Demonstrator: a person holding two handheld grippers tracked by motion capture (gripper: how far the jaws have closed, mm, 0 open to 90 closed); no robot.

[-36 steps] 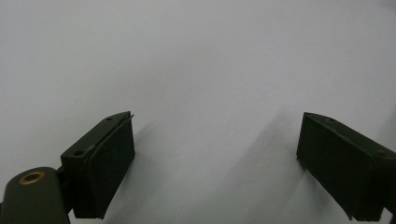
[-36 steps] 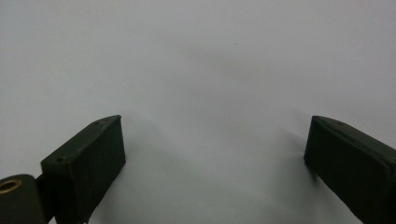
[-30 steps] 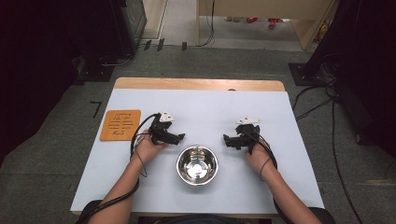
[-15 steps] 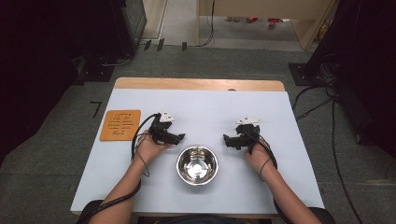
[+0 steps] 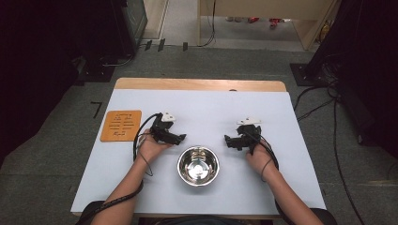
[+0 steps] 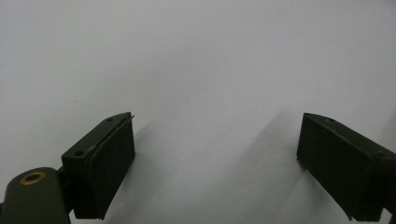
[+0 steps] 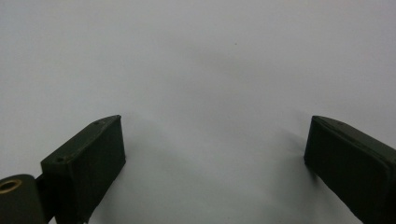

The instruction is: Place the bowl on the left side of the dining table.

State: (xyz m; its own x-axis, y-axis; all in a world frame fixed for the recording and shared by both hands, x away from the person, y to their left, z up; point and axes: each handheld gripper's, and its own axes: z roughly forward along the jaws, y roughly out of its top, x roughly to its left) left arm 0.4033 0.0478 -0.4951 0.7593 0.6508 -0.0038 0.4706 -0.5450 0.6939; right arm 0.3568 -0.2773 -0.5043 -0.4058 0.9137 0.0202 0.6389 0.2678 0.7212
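Fig. 1 | 2 grippers flank steel bowl (image 5: 198, 165) on table (image 5: 281, 187) | left gripper (image 5: 180, 138) and right gripper (image 5: 227, 140): jaws apart, empty | bowl between, toward person (round, no long axis) | left slightly nearer.

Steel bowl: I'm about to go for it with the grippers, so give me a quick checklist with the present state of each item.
1. Left gripper jaws wide apart, nothing between them: ok.
2. Right gripper jaws wide apart, nothing between them: ok.
3. Steel bowl upright on the white table cover, between the two hands: ok.
4. Bowl holds nothing that could spill: ok, only reflections show inside.
5. Both grippers apart from the bowl's rim: ok, one sits at each side of it.
6. Orange board out of the way: ok, it lies at the table's left edge.
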